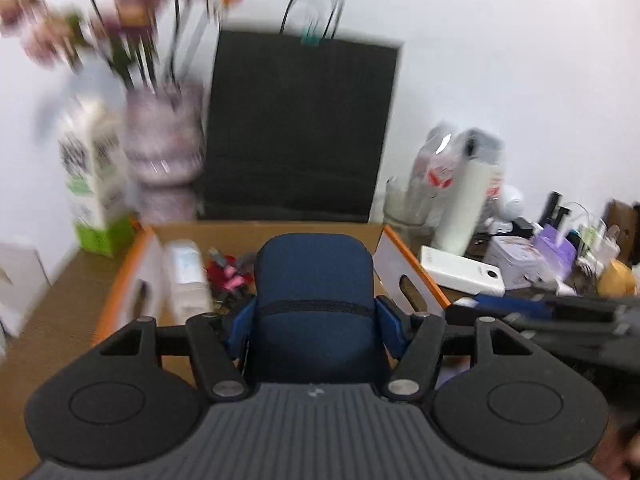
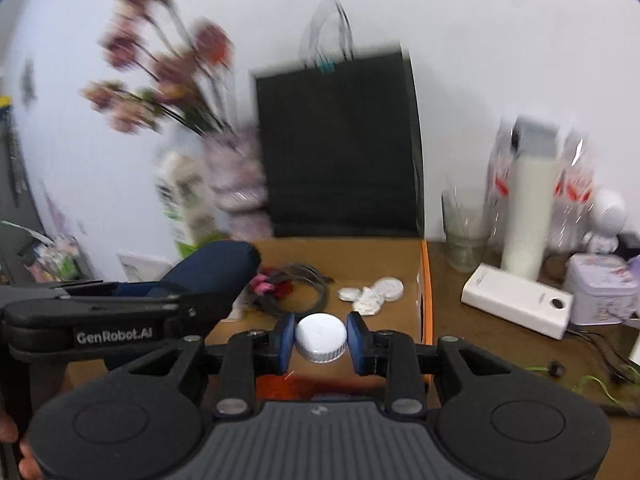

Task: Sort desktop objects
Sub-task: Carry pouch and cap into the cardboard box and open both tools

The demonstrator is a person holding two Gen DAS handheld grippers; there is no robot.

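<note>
While your right gripper point(image 2: 320, 340) pinches white cap point(image 2: 321, 336) and left gripper point(image 1: 316, 316) clamps blue pouch point(image 1: 315, 304), cap may slip into box point(image 2: 425, 280) ahead.

Against the white wall we saw a black paper bag point(image 2: 340, 148) standing upright, and beside it a blurred vase of flowers point(image 1: 164, 136) next to a carton point(image 1: 94, 176). On the table point(image 2: 480, 344), a white power bank point(image 2: 516, 300) lay near a glass point(image 2: 466, 236) and a tin point(image 2: 604, 288).
</note>
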